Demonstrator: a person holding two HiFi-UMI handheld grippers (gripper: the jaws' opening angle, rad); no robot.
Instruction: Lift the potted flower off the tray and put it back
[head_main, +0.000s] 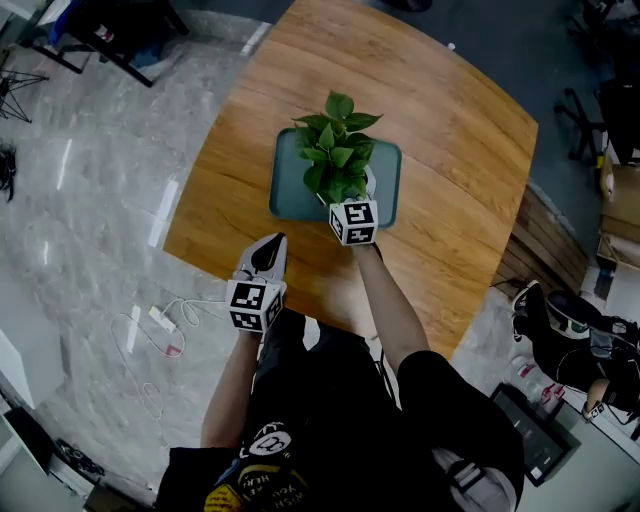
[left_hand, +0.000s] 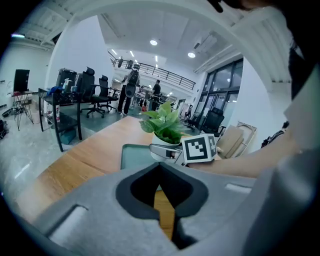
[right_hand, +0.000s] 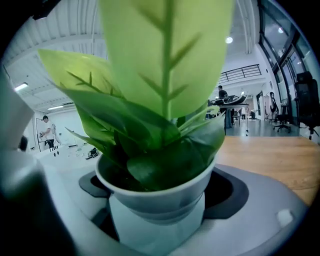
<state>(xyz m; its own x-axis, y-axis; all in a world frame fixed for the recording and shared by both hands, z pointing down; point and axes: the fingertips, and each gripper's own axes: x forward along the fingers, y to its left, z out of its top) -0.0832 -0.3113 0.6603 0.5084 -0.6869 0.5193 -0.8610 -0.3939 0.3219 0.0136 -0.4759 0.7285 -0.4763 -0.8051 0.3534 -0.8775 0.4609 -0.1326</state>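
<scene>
Plant (head_main: 335, 150) stood on tray (head_main: 290, 200), toward tray's right side, mid table (head_main: 450, 140), as head view had it. Right gripper (head_main: 347, 200) reached in at plant's base. Left gripper (head_main: 270, 245) hung apart, by table's near edge.

Left gripper view: fingers nearly together, thin slit between, nothing held.

Right gripper view: fingers spread wide either side of white pot (right_hand: 160, 210), gaps showing, no squeeze seen.

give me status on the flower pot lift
left gripper shut, empty. right gripper open, fingers around potted flower. sits on tray, not lifted. nothing in the way.
</scene>
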